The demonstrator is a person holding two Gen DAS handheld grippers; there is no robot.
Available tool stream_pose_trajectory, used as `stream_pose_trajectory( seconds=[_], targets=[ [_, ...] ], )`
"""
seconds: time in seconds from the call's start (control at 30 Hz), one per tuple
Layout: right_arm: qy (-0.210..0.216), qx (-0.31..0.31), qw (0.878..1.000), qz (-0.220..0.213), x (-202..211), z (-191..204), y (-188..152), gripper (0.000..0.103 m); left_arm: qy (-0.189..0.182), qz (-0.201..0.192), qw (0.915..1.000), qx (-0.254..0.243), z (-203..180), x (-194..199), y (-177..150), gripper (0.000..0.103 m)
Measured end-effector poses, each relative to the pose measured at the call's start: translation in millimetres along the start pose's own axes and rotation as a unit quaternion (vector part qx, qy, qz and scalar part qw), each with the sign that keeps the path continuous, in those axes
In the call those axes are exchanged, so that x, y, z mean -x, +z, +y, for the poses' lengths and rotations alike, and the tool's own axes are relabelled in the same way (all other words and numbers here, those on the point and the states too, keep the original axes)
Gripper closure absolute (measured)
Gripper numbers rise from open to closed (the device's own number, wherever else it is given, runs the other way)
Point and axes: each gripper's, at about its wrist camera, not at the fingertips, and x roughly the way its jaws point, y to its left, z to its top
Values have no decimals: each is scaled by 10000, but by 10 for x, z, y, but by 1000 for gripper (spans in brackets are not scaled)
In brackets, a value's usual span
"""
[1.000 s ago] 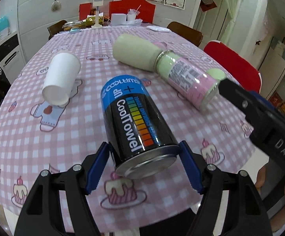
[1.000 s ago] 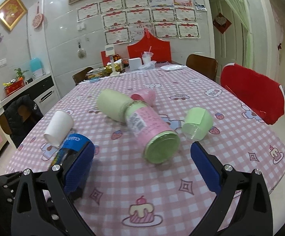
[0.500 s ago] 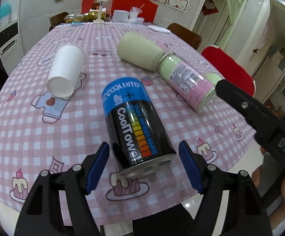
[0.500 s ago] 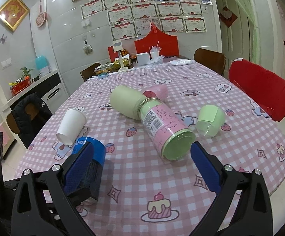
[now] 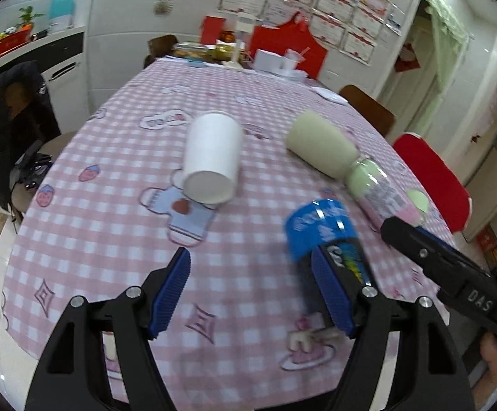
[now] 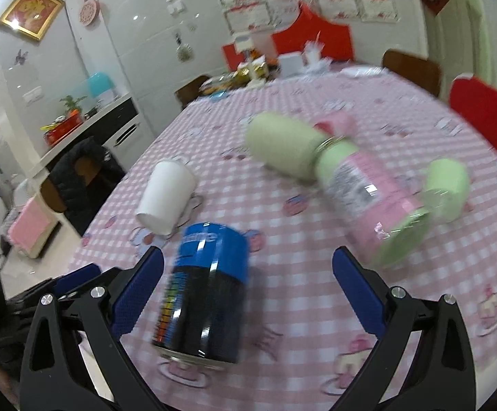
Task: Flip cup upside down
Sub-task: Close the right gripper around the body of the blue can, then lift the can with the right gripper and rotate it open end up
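A white paper cup (image 5: 212, 162) lies on its side on the pink checked tablecloth, its mouth toward me; it also shows in the right wrist view (image 6: 166, 197). My left gripper (image 5: 251, 294) is open and empty, its jaws spread a short way in front of the cup. My right gripper (image 6: 248, 294) is open and empty, with a black and blue can (image 6: 203, 291) lying on the cloth between its jaws. The can sits just beyond the left gripper's right finger in the left wrist view (image 5: 327, 239).
A pink and green bottle (image 6: 361, 188) with a pale green sleeve (image 5: 320, 149) lies on its side to the right, with a small green cup (image 6: 448, 185) beyond it. The table's near edge (image 5: 214, 390) is close. A red chair (image 5: 430, 178) stands at right.
My left gripper has swung left off the can and now faces the white cup. My right gripper has shifted left and forward, so the can now lies between its jaws.
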Motion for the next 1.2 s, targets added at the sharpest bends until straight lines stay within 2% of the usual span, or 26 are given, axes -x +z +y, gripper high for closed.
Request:
stream_pose_trajectory(
  seconds=[0.2,0.33,0.47,0.5,0.57,0.7,0.73,0.9,1.2],
  targets=[
    [286,-118,9983,501,-299,104,30,8,173,57,9998,83,163,-133,41,31],
    [676,-415,9928,901,-464,69,41,8,222,97,9996,150,252,-221,65,31],
    [852,-560,9887,1096,-557,45,64,9,284,133,9993,199,305,-297,83,30],
    [861,-581,9881,1133,-575,40,73,11,285,136,9993,203,316,-312,90,31],
    [905,-645,9858,1257,-643,10,74,21,293,142,9993,189,319,-334,101,31],
    [1069,-790,9803,1462,-727,-13,54,32,308,159,9993,158,324,-370,114,31],
    [1062,-786,9805,1454,-719,-15,57,37,308,162,9993,155,324,-376,113,30],
    [1006,-659,9836,1341,-633,-8,86,38,289,150,9993,187,321,-389,117,31],
    [444,40,9976,525,-330,97,149,38,285,-134,9991,268,273,-269,133,31]
  ],
)
